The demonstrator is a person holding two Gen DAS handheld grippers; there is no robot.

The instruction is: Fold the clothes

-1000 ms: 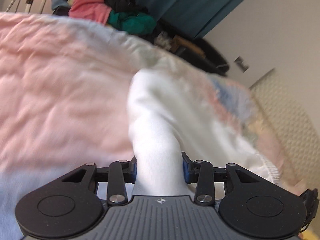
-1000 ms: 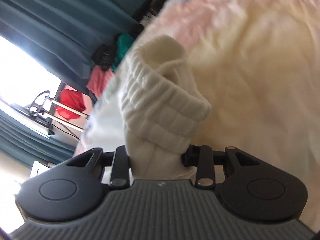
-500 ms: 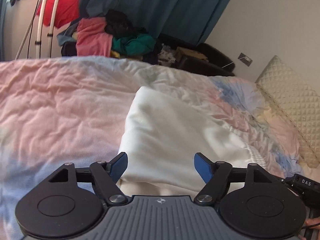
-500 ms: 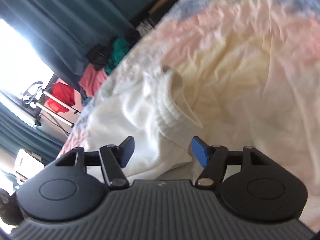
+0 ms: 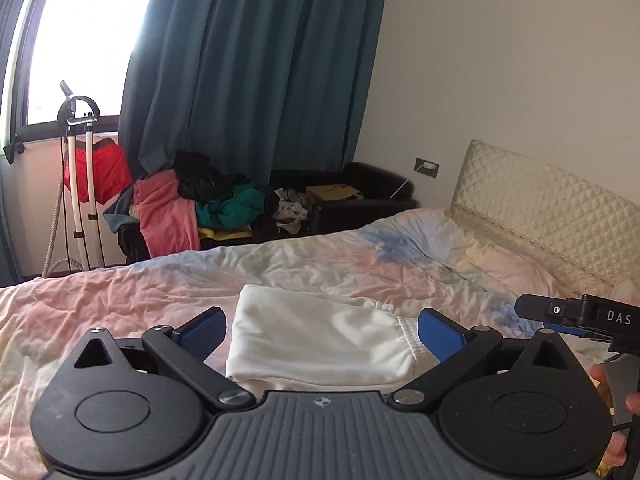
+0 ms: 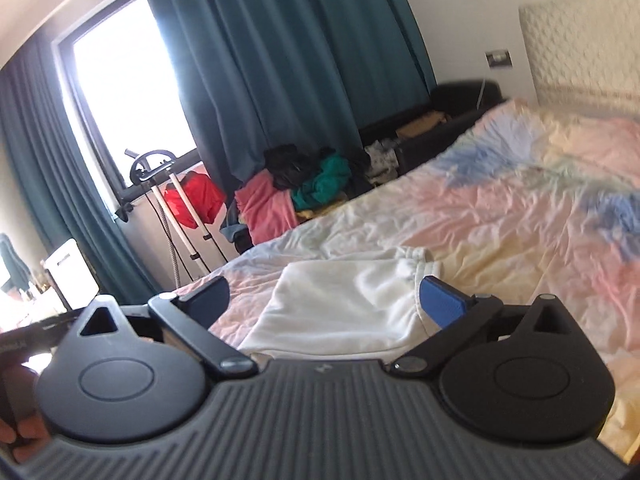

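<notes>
Bed (image 5: 120,308) with a crumpled pastel quilt in pink, blue and pale yellow fills the lower half of both views, and a cream quilted headboard (image 5: 552,204) stands at its far right end. Behind the bed, long teal curtains (image 5: 256,68) hang beside a bright window, and below them a heap of loose clothes (image 5: 200,204) in coral pink, black and green lies on a dark low seat. A white-legged garment steamer stand (image 5: 80,184) with a red cloth on it stands by the window.

On the quilt, near the middle of the bed, lies the folded white fleece garment (image 5: 316,340), a flat rectangle with a ribbed elastic cuff at its right edge. In the left wrist view it lies ahead of and below the left claw (image 5: 320,330), seen in the gap between the two blue pads but resting on the bed, apart from them. The left claw's jaws are opening, spread wide, with nothing pinched between them. In the right wrist view the same white garment (image 6: 340,304) lies likewise ahead of and under the right claw (image 6: 324,300), whose jaws are also opening wide and grip nothing; the garment's ribbed edge shows just beside the right blue pad without touching it.

At the right edge of the left view, the right claw's black body (image 5: 576,314) marked "DAS" shows, with a person's fingers (image 5: 628,404) on its handle.
</notes>
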